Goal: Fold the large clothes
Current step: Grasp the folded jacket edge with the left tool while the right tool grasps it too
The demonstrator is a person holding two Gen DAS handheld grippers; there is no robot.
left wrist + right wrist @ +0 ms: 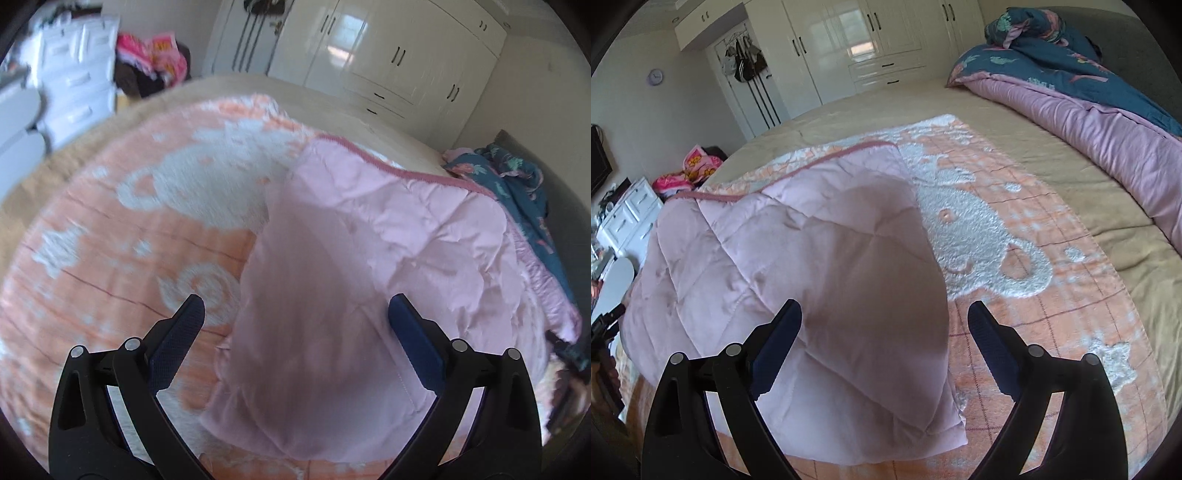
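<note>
1. In the left wrist view, a white chest of drawers (pixel 79 79) stood at the far left, with a heap of pink and dark clothes (pixel 155 59) beside it.
2. An orange blanket with white animal shapes (pixel 122 229) covered the tan bed (pixel 1052 155).
3. A pink quilted blanket (pixel 369 240), the item being folded, lay on top of the orange one, folded over toward its right half, a darker pink trim along its far edge.
4. The left gripper (pixel 295 306) was released, its jaws wide apart above the pink fabric and clear of it.
5. In the right wrist view, the right gripper (pixel 884 314) was likewise released, hovering over the pink blanket's near right edge with nothing between its fingers.
6. White wardrobes (pixel 849 40) lined the far wall.
7. At far right, a teal floral duvet with a mauve underside (pixel 1089 107) was bunched against the headboard.
</note>
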